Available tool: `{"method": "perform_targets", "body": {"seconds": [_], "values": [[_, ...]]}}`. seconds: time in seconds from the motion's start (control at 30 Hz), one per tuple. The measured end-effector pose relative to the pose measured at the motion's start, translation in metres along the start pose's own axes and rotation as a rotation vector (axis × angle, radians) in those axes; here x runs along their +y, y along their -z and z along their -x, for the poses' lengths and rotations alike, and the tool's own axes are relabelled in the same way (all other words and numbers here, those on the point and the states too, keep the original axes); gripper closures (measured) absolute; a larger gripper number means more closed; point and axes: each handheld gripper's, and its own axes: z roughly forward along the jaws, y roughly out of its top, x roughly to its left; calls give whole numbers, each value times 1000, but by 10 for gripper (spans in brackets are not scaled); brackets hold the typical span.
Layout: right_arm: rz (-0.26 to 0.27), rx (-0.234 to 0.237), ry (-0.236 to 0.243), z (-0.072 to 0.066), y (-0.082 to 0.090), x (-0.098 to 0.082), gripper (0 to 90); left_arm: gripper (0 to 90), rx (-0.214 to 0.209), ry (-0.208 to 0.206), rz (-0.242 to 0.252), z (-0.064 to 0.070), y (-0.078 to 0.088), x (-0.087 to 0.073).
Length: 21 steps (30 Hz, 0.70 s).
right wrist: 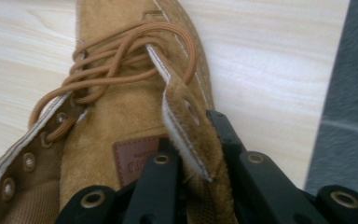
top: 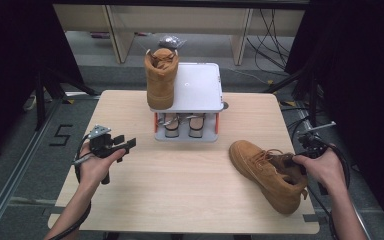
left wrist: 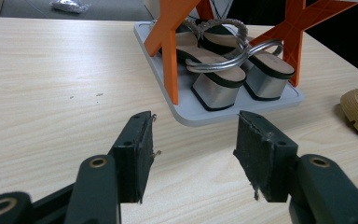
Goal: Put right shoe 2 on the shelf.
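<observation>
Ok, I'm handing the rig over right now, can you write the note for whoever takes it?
Right gripper: shut on the eyelet flap of the tan boot on the table, which lies near the table's right front edge.
Left gripper: open, holding nothing, above the table left of the rack.
Rack: the other tan boot stands on the left of the top shelf; a pair of sandals sits on the bottom shelf.
Done: one boot shelved, second boot gripped.
Left: probably lift the second boot and set it on the free right side of the top shelf.
</observation>
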Motion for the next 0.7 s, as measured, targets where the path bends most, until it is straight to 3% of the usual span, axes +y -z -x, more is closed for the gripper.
{"method": "perform_targets", "body": {"seconds": [0.1, 0.17, 0.23, 0.37, 0.5, 0.6, 0.67, 0.7], "values": [[-4, 43, -28, 3, 1, 0, 843, 455, -1, 1, 2, 0, 0, -1], [10, 47, -47, 3, 2, 0, 845, 455, 0, 0, 1, 0, 1, -1], [-20, 73, -91, 2, 5, 1, 847, 455, 0, 3, 1, -1, 1, -3], [6, 75, -83, 4, 6, 1, 849, 454, 3, 6, -6, -3, 1, -5], [-8, 98, -144, 2, 8, 3, 850, 455, 4, 11, -5, -5, 1, -8], [9, 96, -125, 4, 9, 4, 850, 455, 6, 14, -4, -6, 2, -10], [23, 94, -133, 4, 11, 6, 850, 455, 8, 14, -5, -6, 3, -11], [22, 103, -160, 3, 12, 6, 850, 455, 9, 15, -4, -7, 3, -11]]}}
